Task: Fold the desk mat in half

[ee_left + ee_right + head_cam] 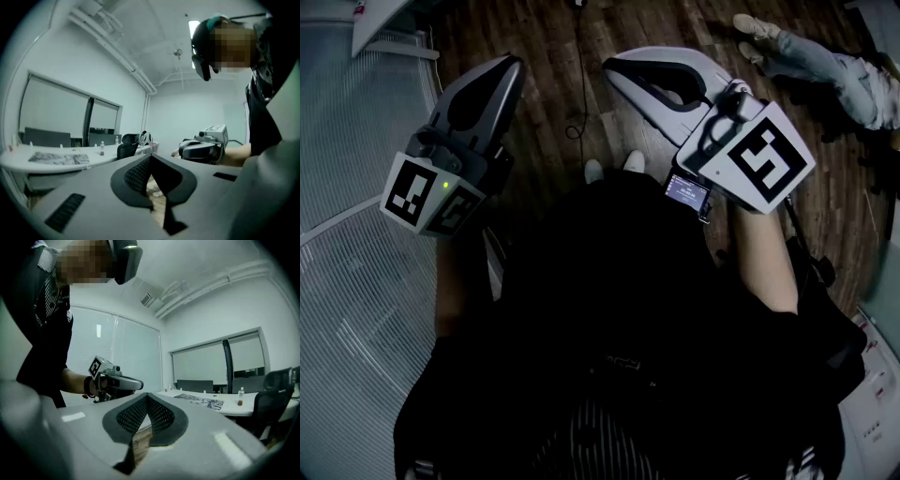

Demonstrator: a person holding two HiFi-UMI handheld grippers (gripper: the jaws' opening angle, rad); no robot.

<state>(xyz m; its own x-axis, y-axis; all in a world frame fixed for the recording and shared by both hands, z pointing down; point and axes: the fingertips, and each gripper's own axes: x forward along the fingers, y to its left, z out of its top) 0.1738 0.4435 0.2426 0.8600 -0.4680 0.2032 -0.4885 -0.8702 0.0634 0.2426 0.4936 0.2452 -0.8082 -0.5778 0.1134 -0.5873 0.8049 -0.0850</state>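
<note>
Dark clothing on the person's torso (pixel 609 309) fills the lower head view. Both tools are held up just in front of it, side by side and apart from each other, noses angled out over the wooden floor (pixel 553 84). That looks like a carrying pose rather than a working one: nothing is within reach.

Seen along its own nose, the left gripper (pixel 511 67) has its ribbed pads meeting at the tips, with only floor showing through the slot below them, so it carries nothing. The right gripper (pixel 617 69) is likewise pressed together and empty.

Well away from the torso, a curved white desk (pixel 14 159) shows in both gripper views. A patterned sheet (pixel 58 158) lies flat and unfolded on it, with a small bottle (pixel 101 149) further along the desk. That sheet is probably the desk mat, though it is too small to be sure. The fold has not begun, and I judge that the person must first walk to the desk.
</note>
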